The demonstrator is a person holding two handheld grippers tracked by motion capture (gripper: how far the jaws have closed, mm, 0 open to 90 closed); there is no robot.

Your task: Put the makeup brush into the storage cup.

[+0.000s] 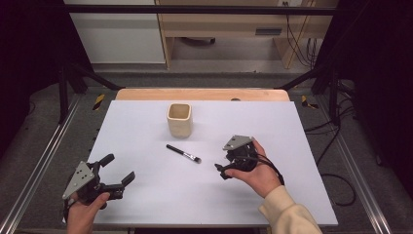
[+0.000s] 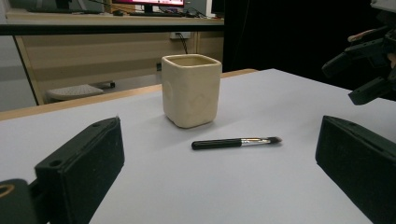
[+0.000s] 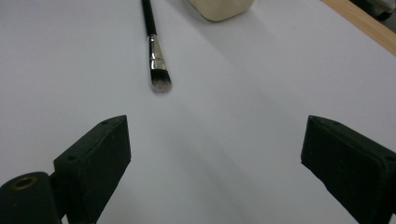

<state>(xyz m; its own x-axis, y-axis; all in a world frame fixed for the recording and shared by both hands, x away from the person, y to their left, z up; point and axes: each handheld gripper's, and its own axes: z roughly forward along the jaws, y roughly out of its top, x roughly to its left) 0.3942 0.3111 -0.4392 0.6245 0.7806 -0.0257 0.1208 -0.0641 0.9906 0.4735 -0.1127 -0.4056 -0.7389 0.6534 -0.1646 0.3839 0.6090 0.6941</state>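
The right gripper (image 1: pixel 223 169), held palm-down in the person's right hand (image 1: pixel 255 173), hovers low over the table (image 1: pixel 292 146) with its jaws spread wide and nothing between them. The brush (image 1: pixel 183 153) lies flat just ahead of those jaws, bristle end nearest, with the cream cup (image 1: pixel 179 119) beyond it. The left gripper (image 1: pixel 118 169) rests well apart, jaws likewise wide.

Bare desk (image 1: pixel 146 126) lay open along the left, right and near edges, while only the cup (image 1: pixel 179 119) toward the far edge and the brush (image 1: pixel 183 153) just before it stood mid-desk.
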